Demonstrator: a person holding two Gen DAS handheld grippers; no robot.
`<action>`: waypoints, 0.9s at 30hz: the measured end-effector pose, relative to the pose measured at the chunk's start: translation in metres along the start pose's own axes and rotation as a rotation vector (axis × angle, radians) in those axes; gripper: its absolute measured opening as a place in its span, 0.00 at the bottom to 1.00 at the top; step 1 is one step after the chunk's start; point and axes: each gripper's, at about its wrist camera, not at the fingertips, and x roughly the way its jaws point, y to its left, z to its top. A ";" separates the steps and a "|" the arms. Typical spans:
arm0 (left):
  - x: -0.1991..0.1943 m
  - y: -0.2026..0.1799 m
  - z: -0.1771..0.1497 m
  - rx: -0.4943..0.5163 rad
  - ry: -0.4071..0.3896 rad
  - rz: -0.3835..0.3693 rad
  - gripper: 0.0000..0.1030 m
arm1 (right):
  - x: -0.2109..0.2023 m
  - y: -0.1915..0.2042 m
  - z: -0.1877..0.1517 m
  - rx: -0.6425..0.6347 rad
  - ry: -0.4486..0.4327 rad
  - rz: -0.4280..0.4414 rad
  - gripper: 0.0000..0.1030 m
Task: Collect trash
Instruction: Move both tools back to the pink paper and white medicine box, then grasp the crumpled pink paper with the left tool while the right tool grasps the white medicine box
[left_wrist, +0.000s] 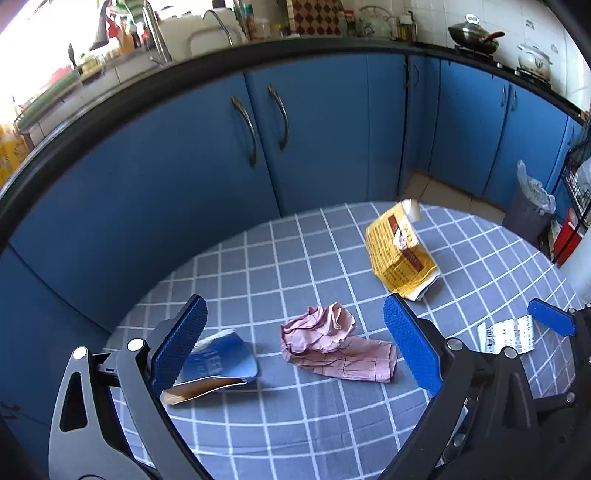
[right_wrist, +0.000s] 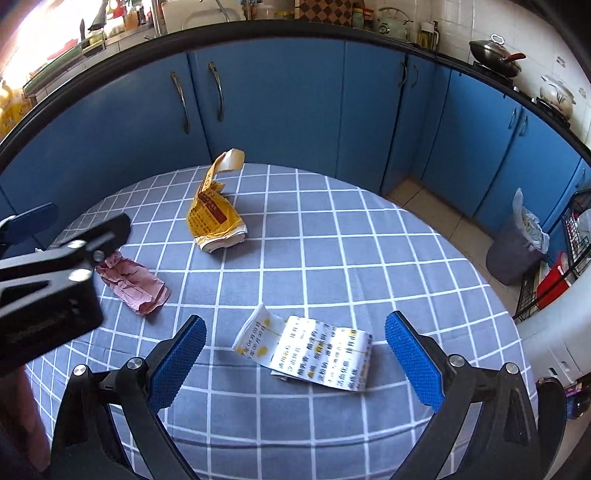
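Blue-padded left gripper (left_wrist: 295, 347) agape, seemingly above pink paper (left_wrist: 334, 345).

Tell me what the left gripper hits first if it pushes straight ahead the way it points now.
Most likely the crumpled pink paper, which lies between the open fingers of the left gripper on the checked tablecloth. The blue wrapper sits beside its left finger. Depth is uncertain.

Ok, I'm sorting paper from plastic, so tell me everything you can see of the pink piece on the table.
The pink paper looks like thin, printed sheet with dark grid lines, crumpled into a bunch at one end and flatter at the other. It lies loose on the checked tablecloth, centred between the open left gripper's fingers, touching neither, apart from the other scraps.
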 end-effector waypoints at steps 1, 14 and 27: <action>0.004 -0.001 -0.001 0.001 0.009 0.001 0.92 | 0.001 0.001 0.000 -0.004 0.000 -0.002 0.89; 0.016 0.012 -0.016 -0.048 0.071 -0.073 0.25 | -0.013 -0.007 -0.004 0.002 -0.022 0.061 0.13; -0.053 0.005 -0.027 -0.052 -0.017 -0.064 0.25 | -0.065 -0.027 -0.032 -0.012 -0.038 0.057 0.13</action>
